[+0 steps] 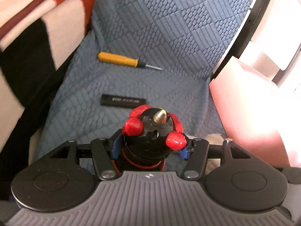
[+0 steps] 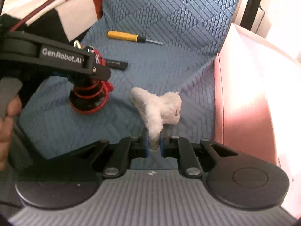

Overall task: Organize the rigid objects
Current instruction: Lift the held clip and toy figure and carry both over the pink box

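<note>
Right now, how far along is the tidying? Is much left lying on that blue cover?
Mid-job. Nothing visibly stored yet; the pink container interior isn't visible. In hand: the left gripper clamps a black-and-red toy, and the right gripper pinches a white fluffy piece. Still lying on the blue cover: a yellow screwdriver and a black bar.

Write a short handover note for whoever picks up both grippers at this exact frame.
Left gripper: shut on the black-and-red toy, held above the blue quilt.
Right gripper: shut on the white fluffy toy, beside the pink bin.
Loose on the quilt: yellow screwdriver and black tube.
Done: two items picked up. Left: place both, probably in the bin, then collect screwdriver and tube.
</note>
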Tool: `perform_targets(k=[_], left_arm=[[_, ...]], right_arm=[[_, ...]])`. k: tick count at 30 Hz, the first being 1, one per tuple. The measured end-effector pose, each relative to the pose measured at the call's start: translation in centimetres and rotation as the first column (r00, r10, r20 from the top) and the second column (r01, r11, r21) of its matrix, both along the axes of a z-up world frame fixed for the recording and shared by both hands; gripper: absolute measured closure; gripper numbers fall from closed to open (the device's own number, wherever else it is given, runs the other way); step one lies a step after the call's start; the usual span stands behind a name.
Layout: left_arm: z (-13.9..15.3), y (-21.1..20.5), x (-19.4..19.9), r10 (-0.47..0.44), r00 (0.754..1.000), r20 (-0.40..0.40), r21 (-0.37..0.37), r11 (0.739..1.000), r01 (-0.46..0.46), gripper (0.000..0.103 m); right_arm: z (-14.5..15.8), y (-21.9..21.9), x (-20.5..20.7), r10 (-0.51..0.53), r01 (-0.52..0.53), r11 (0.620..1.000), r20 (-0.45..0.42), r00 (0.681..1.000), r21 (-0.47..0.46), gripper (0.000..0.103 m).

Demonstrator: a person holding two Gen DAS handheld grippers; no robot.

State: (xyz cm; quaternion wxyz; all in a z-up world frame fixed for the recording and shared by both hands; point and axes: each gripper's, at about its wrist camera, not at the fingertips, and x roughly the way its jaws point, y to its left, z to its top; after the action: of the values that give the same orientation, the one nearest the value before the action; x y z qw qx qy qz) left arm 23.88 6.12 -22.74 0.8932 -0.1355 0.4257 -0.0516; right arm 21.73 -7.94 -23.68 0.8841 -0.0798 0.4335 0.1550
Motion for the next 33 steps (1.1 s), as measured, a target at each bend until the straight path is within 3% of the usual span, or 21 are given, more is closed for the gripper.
perform_targets(k=[12,14,16,18,21,23,27,33], left_arm=[[-0.3,-0.2,-3.2,0.051,0.998,-0.037,-0.014,0.999,-0.051,0.039],[-0.4,-0.2,-3.2,0.05,0.998,-0.042,-0.014,0.999,-0.051,0.039],[-0.4,-0.2,-3.1,0.054,0.998,-0.041,-0.016,0.998,-0.055,0.039],[-0.5,-0.2,-3.0,0.06,0.997,-0.041,-0.019,0.998,-0.061,0.039],[-0.5,0.0,-2.8,0.07,0.997,-0.043,-0.029,0.997,-0.071,0.039],[-0.7,0.0,-2.7,0.07,0.996,-0.045,-0.028,0.997,-0.072,0.039],[-1.0,-0.2,-2.5,0.074,0.996,-0.048,-0.018,0.997,-0.075,0.039],[-1.2,0.1,-2.3,0.082,0.995,-0.051,-0.034,0.996,-0.084,0.039]], right_arm=[[0.1,-0.7,-2.0,0.003,-0.002,0.999,-0.031,1.0,0.044,0.083],[0.2,-0.7,-2.0,0.016,-0.015,0.998,-0.02,1.0,0.057,0.074],[0.4,-0.7,-1.8,0.002,-0.002,0.999,0.002,1.0,0.048,0.052],[0.4,-0.6,-1.5,-0.014,0.014,0.999,0.018,1.0,0.036,0.046],[0.3,-0.3,-1.0,-0.004,0.003,1.0,0.032,0.999,0.017,0.045],[0.0,-0.2,-0.5,-0.012,0.012,1.0,0.036,0.999,0.005,0.037],[-1.3,0.0,1.2,-0.018,0.018,0.999,-0.02,1.0,0.028,0.037],[-2.3,0.9,2.2,-0.011,0.011,1.0,-0.01,1.0,0.014,0.039]])
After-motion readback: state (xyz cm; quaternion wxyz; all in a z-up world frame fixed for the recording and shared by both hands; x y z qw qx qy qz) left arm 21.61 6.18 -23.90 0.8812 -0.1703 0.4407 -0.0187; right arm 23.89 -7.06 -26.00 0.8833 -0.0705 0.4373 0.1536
